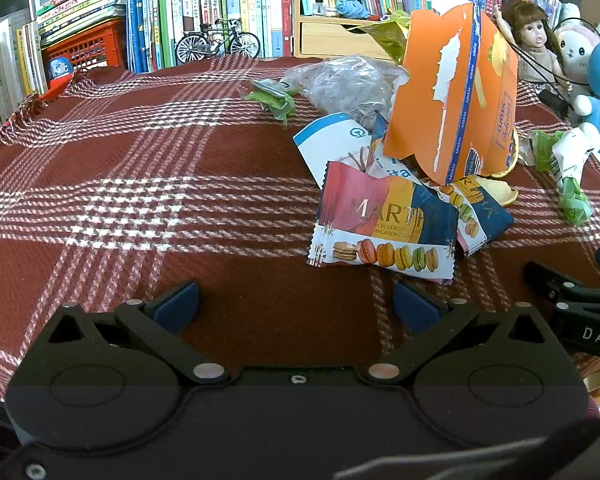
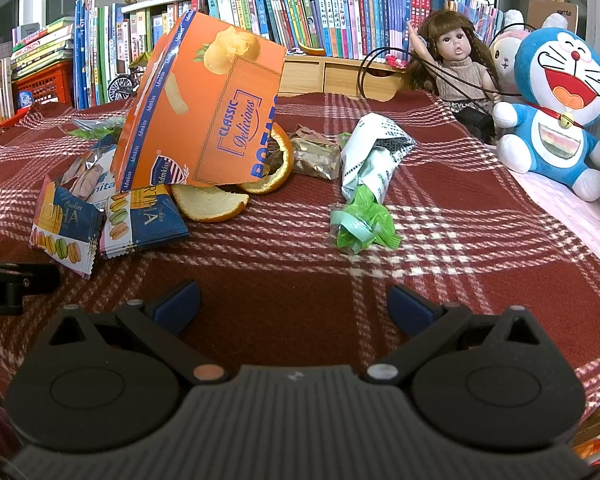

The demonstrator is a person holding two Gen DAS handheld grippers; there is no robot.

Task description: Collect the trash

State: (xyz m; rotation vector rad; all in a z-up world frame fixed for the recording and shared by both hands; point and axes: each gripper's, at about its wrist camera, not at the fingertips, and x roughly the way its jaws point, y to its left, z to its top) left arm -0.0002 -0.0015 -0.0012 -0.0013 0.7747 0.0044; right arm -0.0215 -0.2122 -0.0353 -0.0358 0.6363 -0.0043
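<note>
Bookshelves point(image 2: 300, 4) packed with upright books run along the far edge of a table draped in a dark red plaid cloth point(image 1: 140, 168). Against the cloth's right edge sit a blue-and-white plush cat point(image 2: 556, 92), a pink-eared plush rabbit point(image 2: 508, 44) behind it, and a brown-haired doll point(image 2: 456, 64).

Trash is heaped near the middle of the cloth. Largest is a torn orange snack box point(image 2: 204, 108), tilted and propped on the pile. A crumpled clear plastic bag point(image 1: 348, 84) lies behind it toward the far edge. Two macaron cookie wrappers point(image 1: 380, 228) lie flat at the near side of the pile, touching each other, with a white-and-blue packet point(image 1: 328, 144) tucked behind them. Orange peels point(image 2: 212, 204) rest under the box's lower edge. To the right of the box lie a white printed wrapper point(image 2: 372, 160), a crumpled green wrapper point(image 2: 360, 224) just in front of it, and a brownish foil wrapper point(image 2: 316, 152) beside the peel. A model bicycle point(image 1: 218, 42) stands at the far edge by the books.

Left gripper point(image 1: 296, 306) hovers low over bare cloth just short of the macaron wrappers, jaws spread wide, holding nothing. Right gripper point(image 2: 294, 306) hovers over bare cloth in front of the green wrapper, jaws likewise wide apart and empty.
</note>
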